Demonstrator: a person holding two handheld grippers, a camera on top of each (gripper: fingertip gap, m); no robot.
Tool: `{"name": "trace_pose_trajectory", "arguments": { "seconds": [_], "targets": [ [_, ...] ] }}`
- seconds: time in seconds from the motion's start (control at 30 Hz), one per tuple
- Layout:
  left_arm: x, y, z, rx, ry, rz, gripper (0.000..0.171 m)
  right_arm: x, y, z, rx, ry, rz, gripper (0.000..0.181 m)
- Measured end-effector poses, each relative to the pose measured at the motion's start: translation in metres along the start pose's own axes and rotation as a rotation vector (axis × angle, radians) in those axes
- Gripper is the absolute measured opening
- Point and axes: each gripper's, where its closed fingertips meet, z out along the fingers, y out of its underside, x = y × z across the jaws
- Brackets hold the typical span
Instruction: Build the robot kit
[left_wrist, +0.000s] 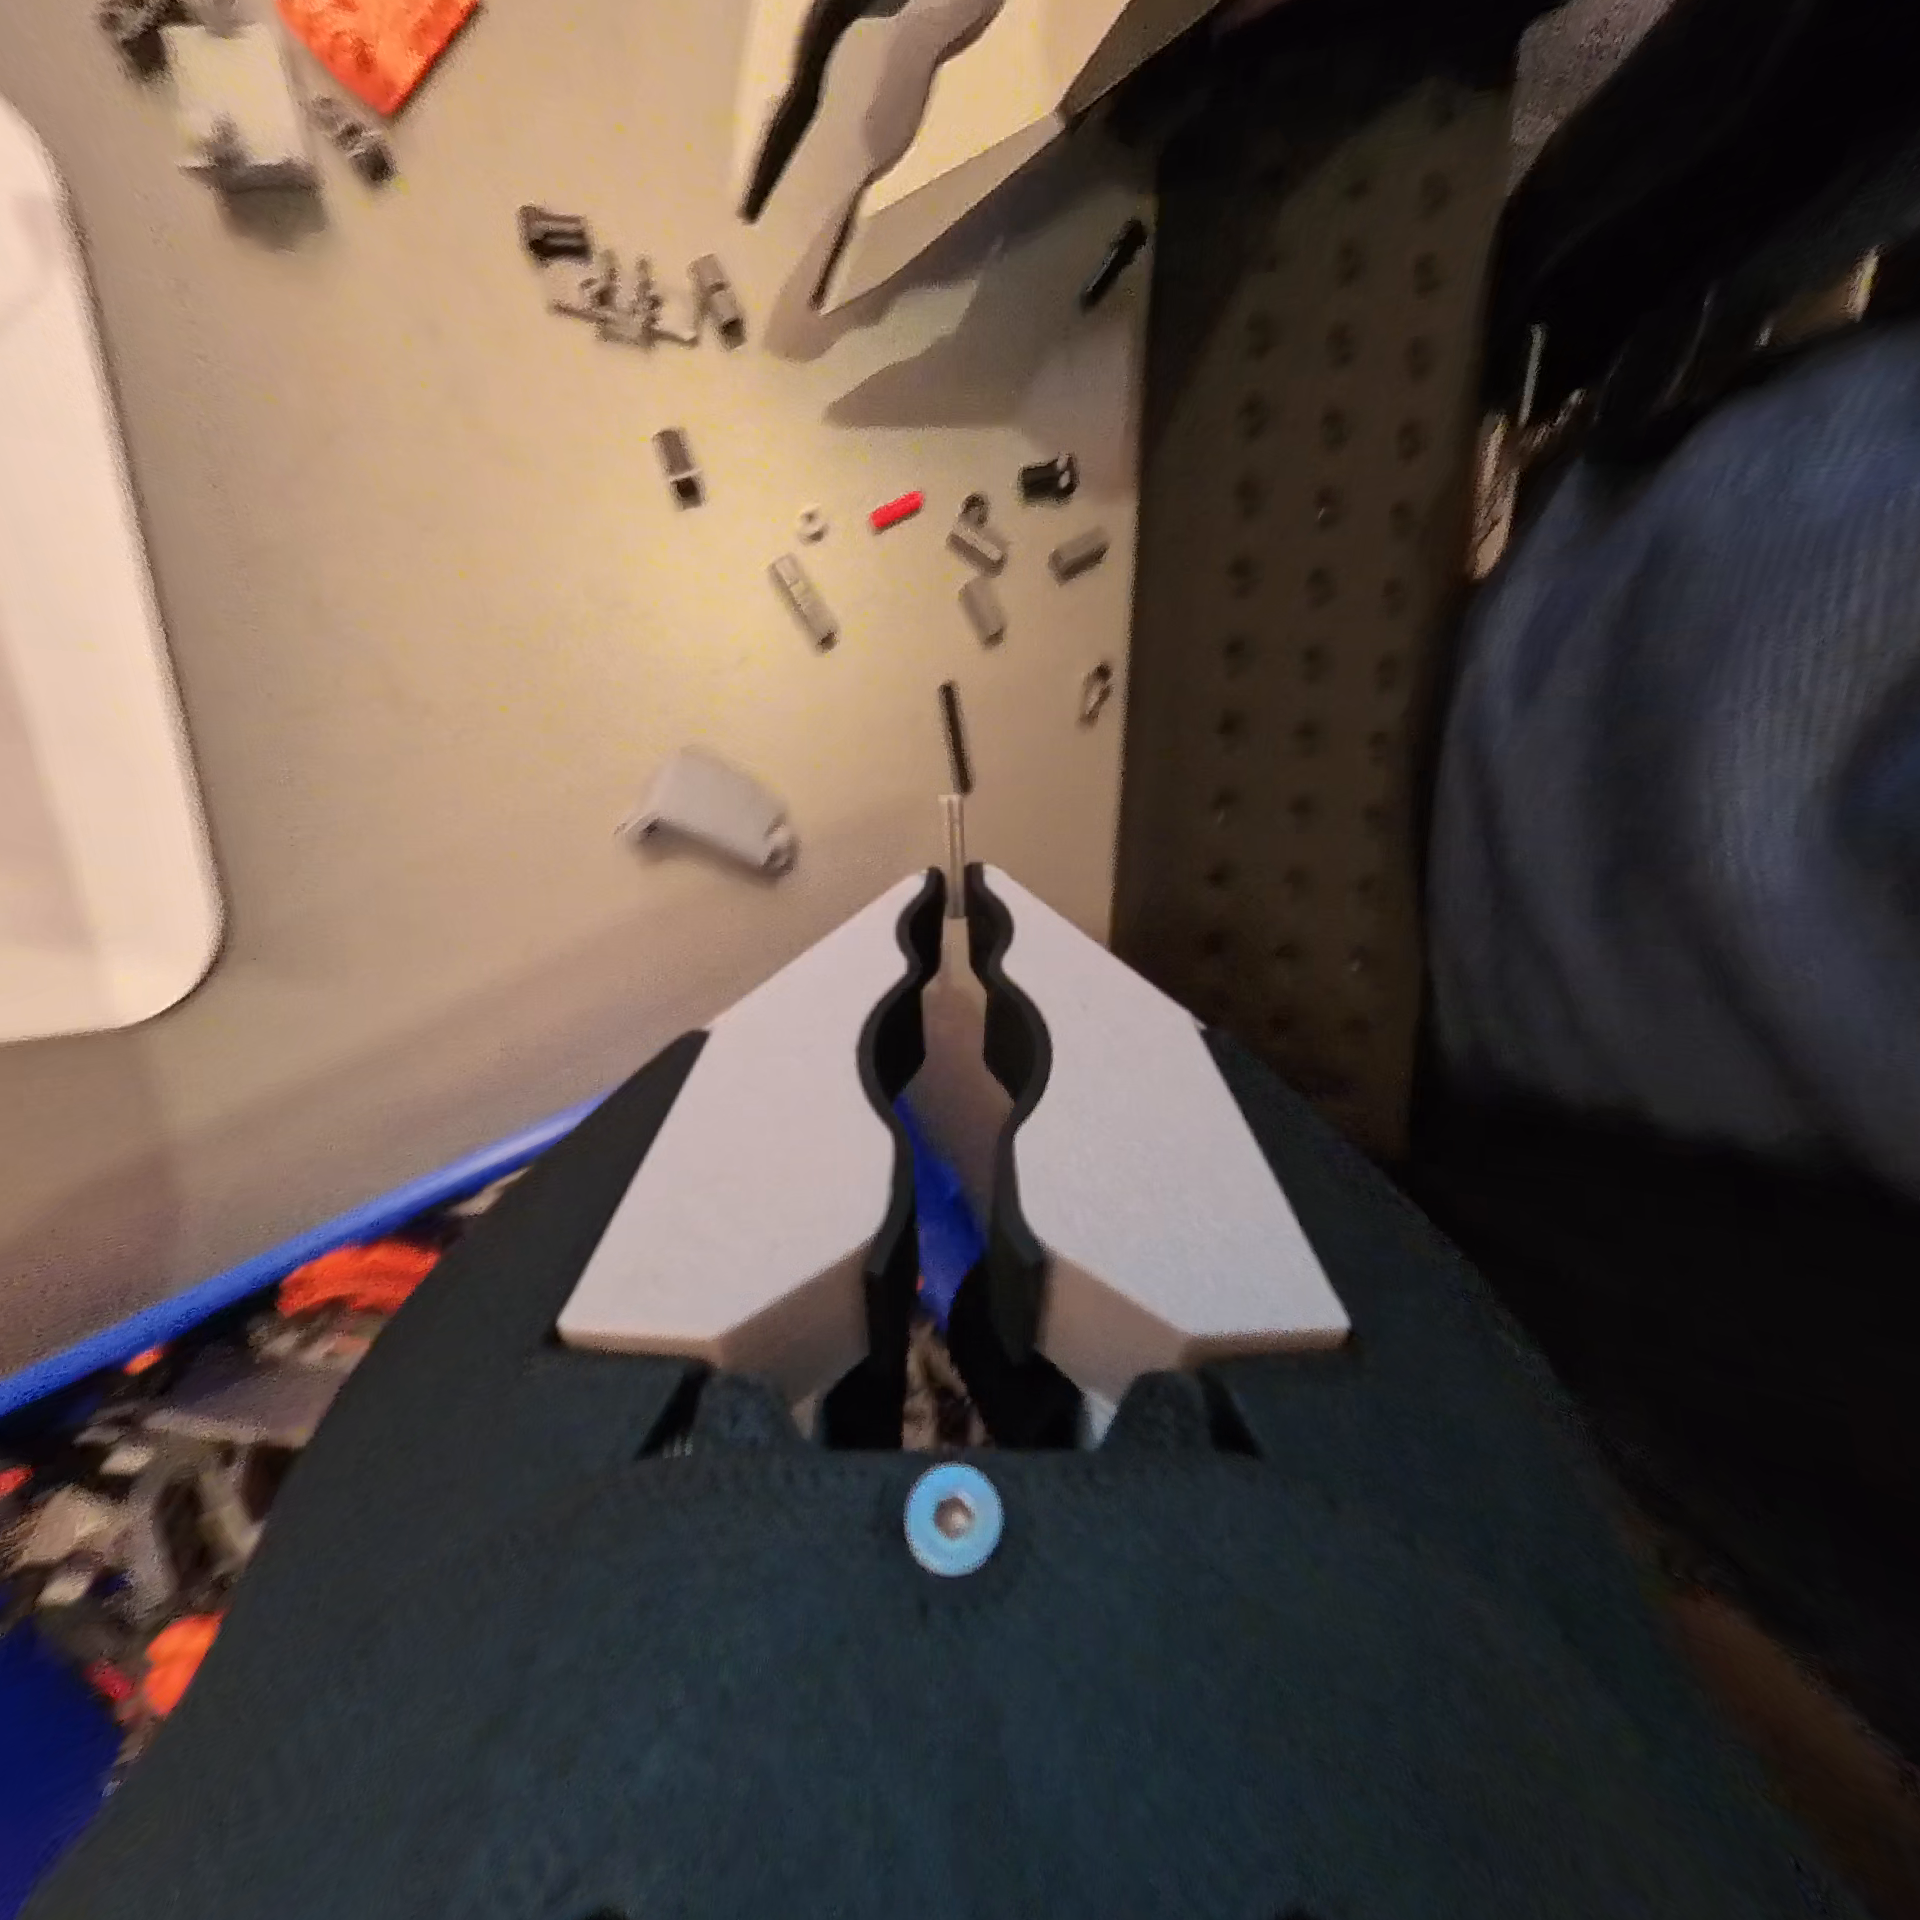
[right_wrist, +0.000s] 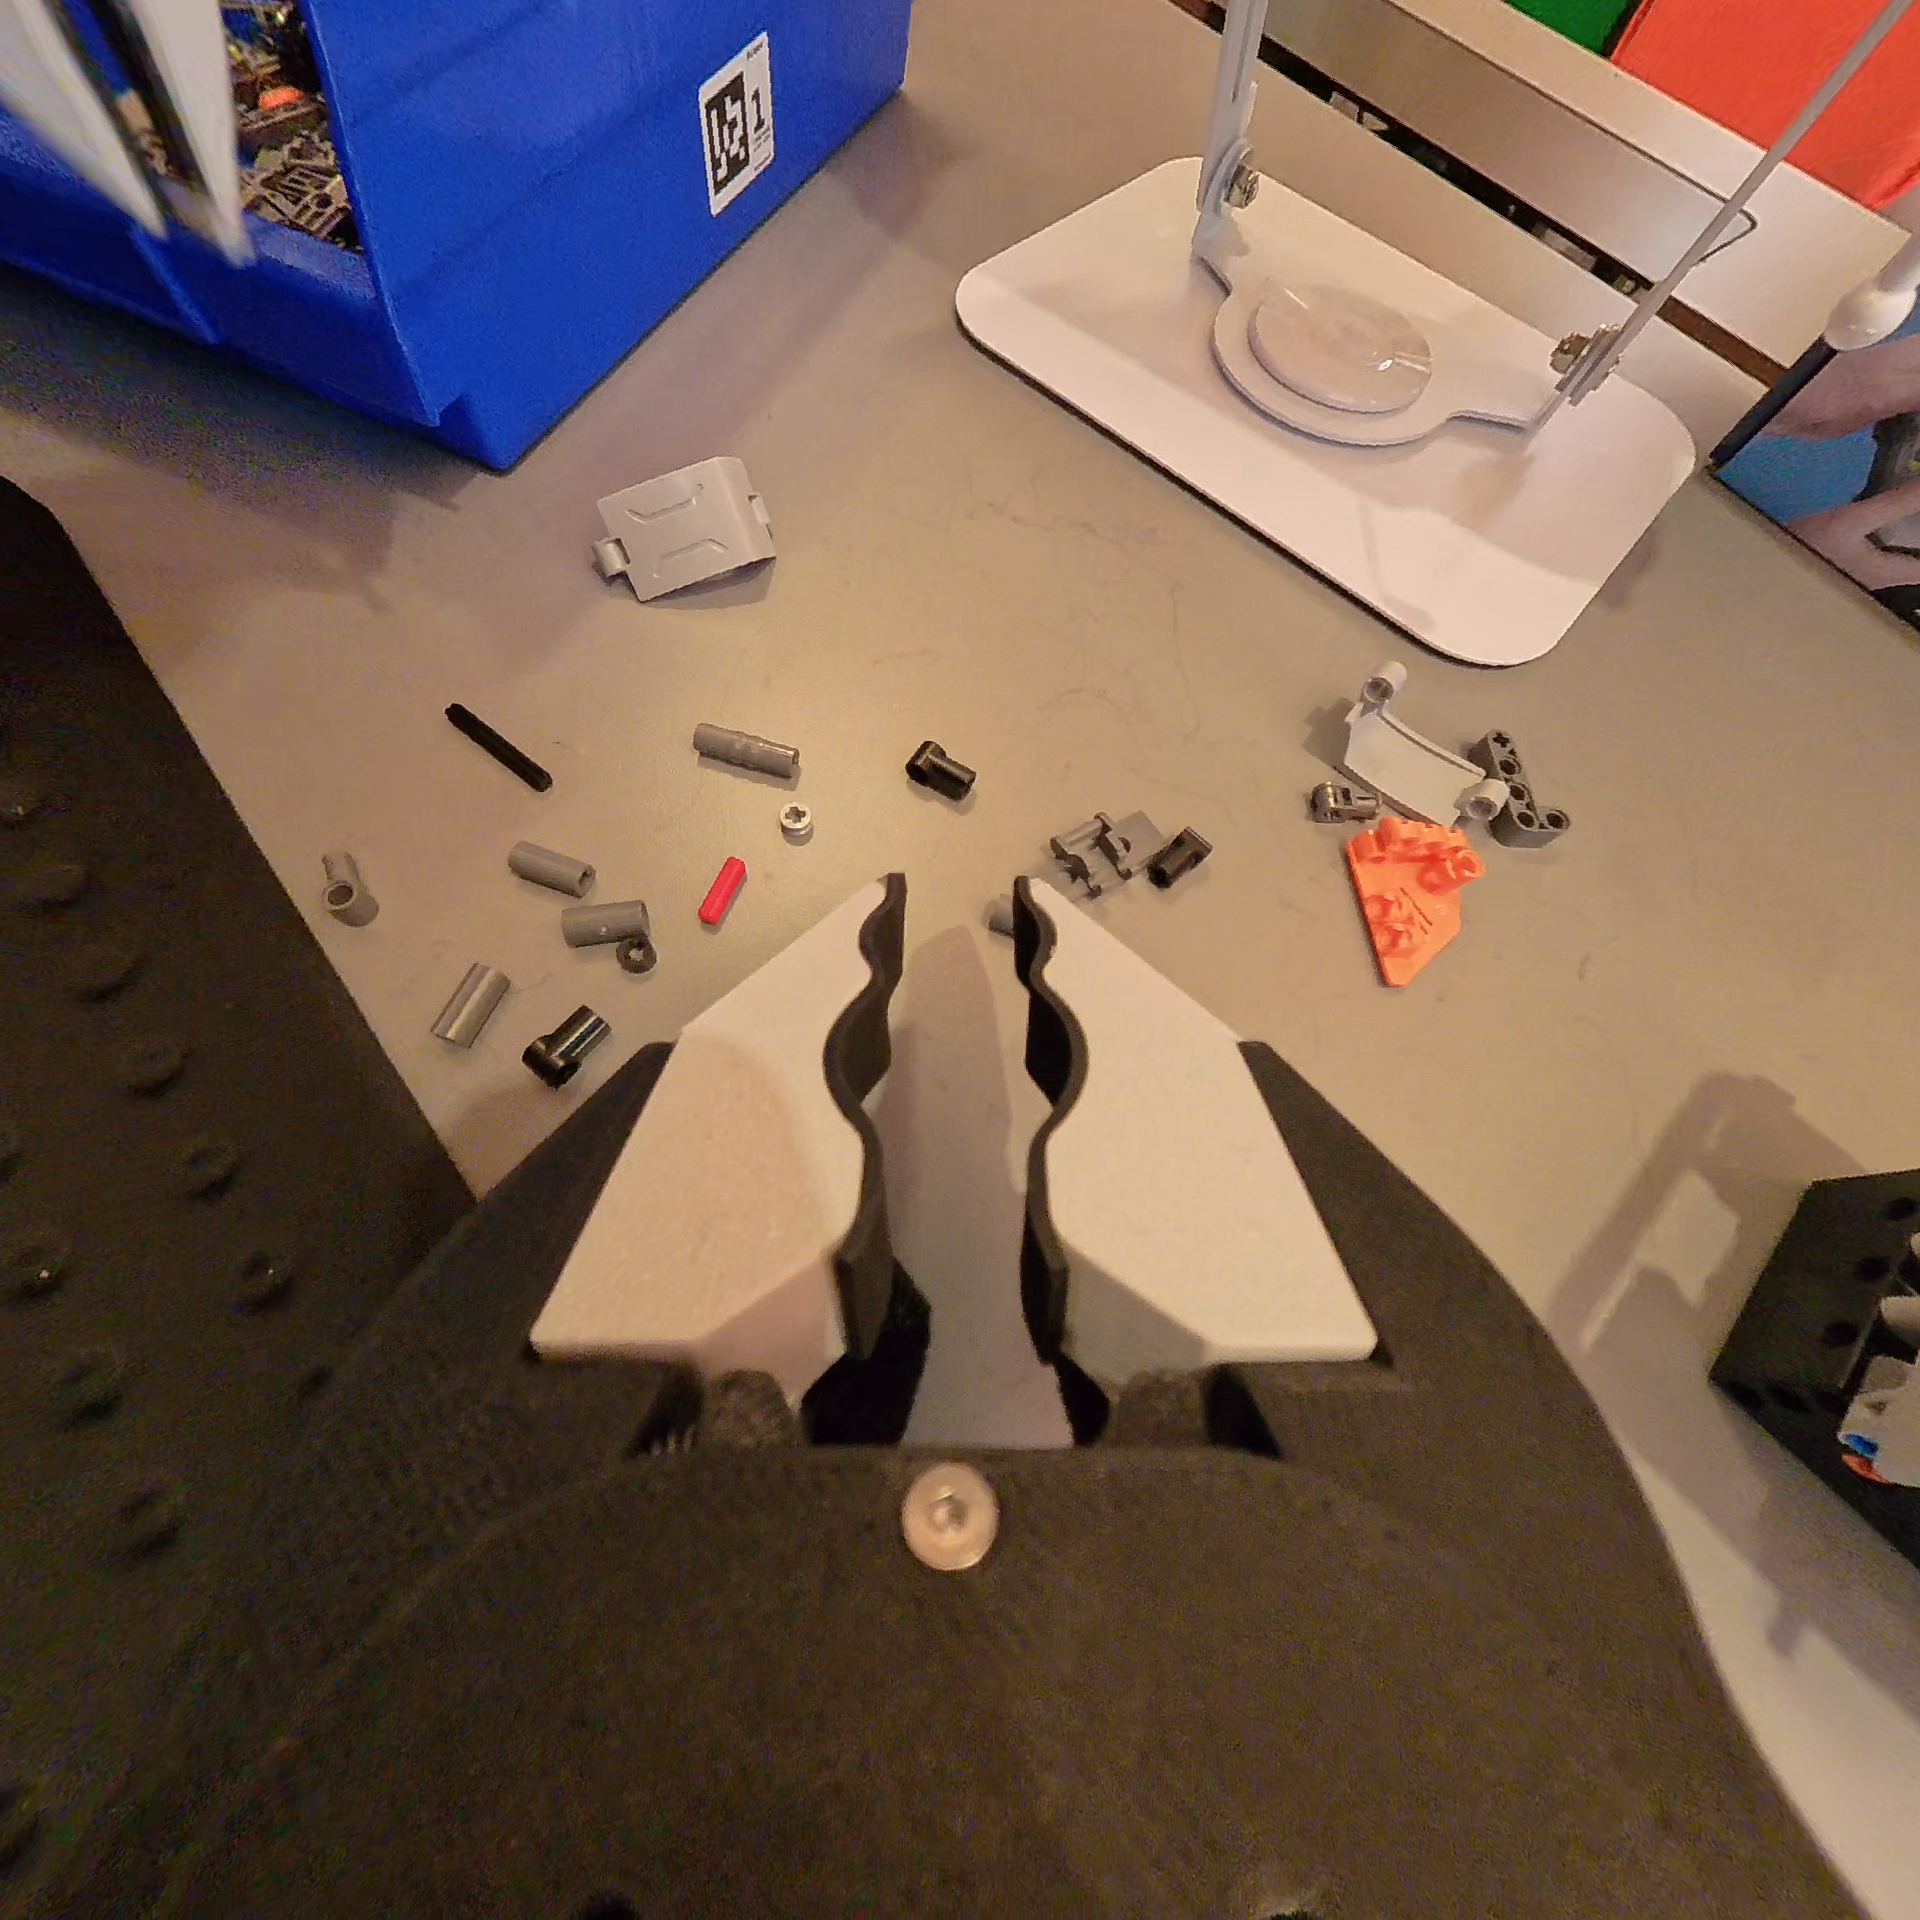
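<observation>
My left gripper (left_wrist: 953, 883) is shut on a thin grey axle (left_wrist: 949, 831) that sticks out past the fingertips, held above the grey table. A black axle (left_wrist: 949, 732) and a grey curved panel (left_wrist: 717, 810) lie just beyond it. My right gripper (right_wrist: 958, 894) is open and empty, low over the table. A grey connector cluster (right_wrist: 1101, 847) and a black connector (right_wrist: 1179, 857) lie just past its right fingertip. A red pin (right_wrist: 722, 888) lies to its left and an orange plate (right_wrist: 1408, 899) to its right. The right gripper also shows at the top of the left wrist view (left_wrist: 904, 135).
Several small grey and black parts are scattered on the table. A blue bin (right_wrist: 520, 208) of parts stands at the back left, a white stand base (right_wrist: 1351, 520) at the back right. A black studded mat (right_wrist: 156, 1039) lies left, a black block (right_wrist: 1839, 1351) right. A blue sleeve (left_wrist: 1662, 675) is nearby. Some 15 centimetres of space lies between my two pairs of fingers.
</observation>
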Motion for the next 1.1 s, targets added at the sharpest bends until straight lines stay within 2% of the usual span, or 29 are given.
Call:
{"name": "trace_pose_trajectory", "arguments": {
  "seconds": [0.23, 0.37, 0.53, 0.57, 0.6, 0.67, 0.77, 0.87, 0.97, 1.03, 1.07, 1.1],
  "targets": [
    [0.018, 0.003, 0.073, -0.114, -0.127, -0.018, 0.002, 0.001, -0.001, -0.002, 0.012, 0.001, 0.005, 0.018],
    [0.018, 0.006, 0.088, -0.127, -0.137, -0.064, 0.003, -0.001, -0.001, -0.001, 0.009, -0.005, 0.002, 0.018],
    [0.023, 0.003, 0.090, -0.095, -0.104, -0.091, 0.003, -0.001, -0.001, -0.001, 0.007, -0.008, 0.001, 0.017],
    [0.021, 0.004, 0.089, -0.101, -0.105, -0.100, 0.008, -0.001, -0.001, -0.001, 0.008, -0.008, 0.000, 0.018],
    [0.017, 0.003, 0.086, -0.093, -0.124, -0.102, 0.014, -0.001, -0.001, -0.001, 0.007, -0.007, 0.000, 0.018],
    [0.018, -0.001, 0.083, -0.064, -0.101, -0.116, 0.012, -0.001, -0.001, -0.001, 0.009, -0.006, 0.000, 0.017],
    [0.019, -0.004, 0.076, -0.035, -0.094, -0.090, 0.001, 0.000, -0.002, -0.002, 0.013, -0.003, 0.002, 0.018],
    [0.020, -0.020, 0.040, 0.063, -0.074, -0.026, 0.000, 0.000, -0.002, -0.002, 0.014, -0.001, 0.004, 0.017],
    [-0.014, -0.022, -0.012, 0.160, -0.164, -0.001, 0.000, 0.001, -0.002, -0.003, 0.017, 0.002, 0.005, 0.018],
    [-0.052, -0.006, -0.041, 0.165, -0.303, 0.050, 0.004, 0.001, -0.003, -0.003, 0.020, 0.002, 0.007, 0.018],
    [-0.066, 0.013, -0.044, 0.117, -0.324, 0.064, 0.007, 0.001, -0.003, -0.003, 0.021, 0.003, 0.008, 0.018],
    [-0.079, 0.035, -0.043, 0.051, -0.330, 0.049, 0.017, 0.001, -0.003, -0.003, 0.022, 0.004, 0.008, 0.018]
  ]
}}
